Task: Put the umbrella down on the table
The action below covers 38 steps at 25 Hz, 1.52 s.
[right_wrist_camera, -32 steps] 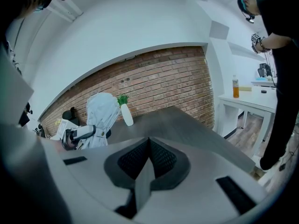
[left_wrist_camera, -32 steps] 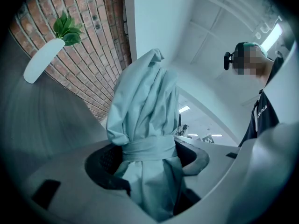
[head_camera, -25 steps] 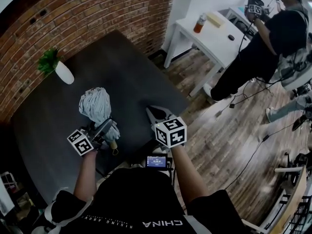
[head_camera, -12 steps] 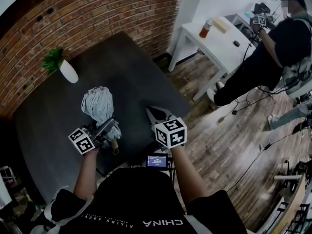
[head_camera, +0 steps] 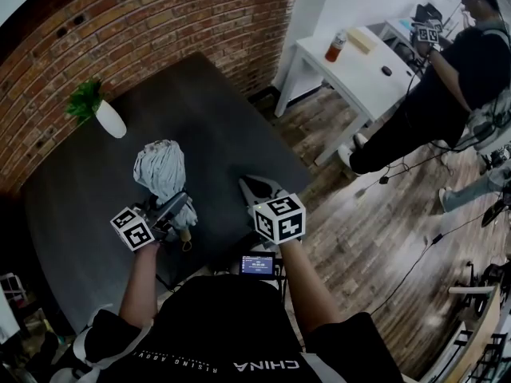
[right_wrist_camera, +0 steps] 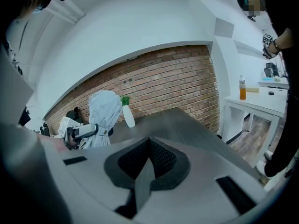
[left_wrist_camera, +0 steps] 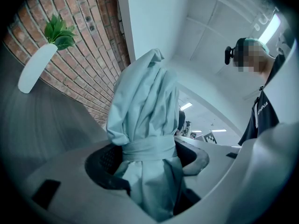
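Observation:
A folded pale blue umbrella (head_camera: 160, 170) stands upright over the near part of the dark table (head_camera: 215, 110). My left gripper (head_camera: 177, 206) is shut on it just below its wrap strap. In the left gripper view the umbrella (left_wrist_camera: 147, 125) fills the gap between the jaws of my left gripper (left_wrist_camera: 147, 160), and both pads press on the fabric. Whether its lower end touches the table I cannot tell. My right gripper (head_camera: 257, 188) hovers to the right near the table's front edge, shut and empty. The right gripper view shows my right gripper (right_wrist_camera: 147, 160) and the umbrella (right_wrist_camera: 103, 113) held by the left gripper (right_wrist_camera: 81, 133).
A white vase with a green plant (head_camera: 104, 116) stands at the table's far left, by the brick wall. A white side table (head_camera: 351, 58) with an orange bottle (head_camera: 335, 46) is at the back right. A person (head_camera: 447, 78) stands beside it, with cables on the wooden floor.
Both grippers and the umbrella have kept still. Only the person at the back right has shifted a little.

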Each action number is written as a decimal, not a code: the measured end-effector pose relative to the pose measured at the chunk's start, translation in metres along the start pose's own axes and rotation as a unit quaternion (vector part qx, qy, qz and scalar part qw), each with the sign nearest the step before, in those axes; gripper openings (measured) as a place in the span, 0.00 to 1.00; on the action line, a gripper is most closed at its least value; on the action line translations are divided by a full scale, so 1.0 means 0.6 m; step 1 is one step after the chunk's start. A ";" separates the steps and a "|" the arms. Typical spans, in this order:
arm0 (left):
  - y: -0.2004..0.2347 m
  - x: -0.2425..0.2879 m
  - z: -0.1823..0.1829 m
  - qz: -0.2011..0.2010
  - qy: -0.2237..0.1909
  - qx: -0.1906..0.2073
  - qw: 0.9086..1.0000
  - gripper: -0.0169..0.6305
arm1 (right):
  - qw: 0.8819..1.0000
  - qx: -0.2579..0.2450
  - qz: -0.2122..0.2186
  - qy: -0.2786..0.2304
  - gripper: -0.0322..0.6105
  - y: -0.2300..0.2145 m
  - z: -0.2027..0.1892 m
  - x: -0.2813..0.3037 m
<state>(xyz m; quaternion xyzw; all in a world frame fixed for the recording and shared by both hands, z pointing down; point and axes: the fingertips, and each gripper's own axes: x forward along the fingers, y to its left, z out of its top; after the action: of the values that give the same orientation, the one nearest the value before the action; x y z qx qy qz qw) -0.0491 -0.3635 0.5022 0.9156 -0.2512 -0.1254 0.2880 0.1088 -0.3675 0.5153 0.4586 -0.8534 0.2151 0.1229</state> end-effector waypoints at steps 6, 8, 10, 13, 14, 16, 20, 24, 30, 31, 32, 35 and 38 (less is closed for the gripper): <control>0.016 0.029 0.005 0.010 0.033 0.028 0.999 0.46 | 1.000 0.001 0.002 0.003 0.06 -0.018 0.007 0.005; 0.028 0.038 0.002 0.015 0.050 0.042 0.998 0.46 | 1.000 0.002 0.004 0.006 0.06 -0.027 0.008 0.009; 0.042 0.050 -0.004 0.020 0.071 0.055 0.996 0.46 | 1.000 0.003 0.007 0.009 0.06 -0.038 0.008 0.015; 0.061 0.070 -0.010 0.032 0.111 0.075 0.991 0.46 | 1.000 0.004 0.012 0.014 0.06 -0.054 0.010 0.024; 0.068 0.076 -0.012 0.038 0.125 0.084 0.988 0.46 | 1.000 0.004 0.014 0.016 0.06 -0.058 0.011 0.027; 0.081 0.090 -0.016 0.048 0.153 0.100 0.982 0.46 | 1.000 0.006 0.018 0.019 0.06 -0.069 0.014 0.033; 0.110 0.120 -0.023 0.064 0.198 0.119 0.971 0.46 | 0.999 0.006 0.027 0.029 0.06 -0.092 0.019 0.049; 0.142 0.150 -0.032 0.075 0.243 0.136 0.957 0.46 | 0.999 0.006 0.037 0.037 0.06 -0.117 0.025 0.065; 0.195 0.197 -0.053 0.090 0.317 0.163 0.930 0.46 | 0.997 0.003 0.053 0.051 0.06 -0.154 0.029 0.089; 0.204 0.205 -0.058 0.092 0.327 0.164 0.926 0.46 | 0.997 0.003 0.056 0.054 0.06 -0.161 0.029 0.091; 0.212 0.212 -0.063 0.095 0.336 0.165 0.923 0.46 | 0.997 0.003 0.059 0.056 0.06 -0.167 0.029 0.094; 0.240 0.235 -0.077 0.107 0.358 0.168 0.912 0.46 | 0.996 0.004 0.064 0.063 0.06 -0.187 0.028 0.105; 0.262 0.256 -0.092 0.118 0.382 0.172 0.900 0.46 | 0.995 0.007 0.069 0.070 0.06 -0.207 0.028 0.116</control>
<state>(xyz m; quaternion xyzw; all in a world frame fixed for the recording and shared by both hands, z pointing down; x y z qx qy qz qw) 0.0398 -0.5309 0.6263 0.8921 -0.2455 0.3145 0.2121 0.1741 -0.4866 0.5606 0.3830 -0.8707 0.2611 0.1642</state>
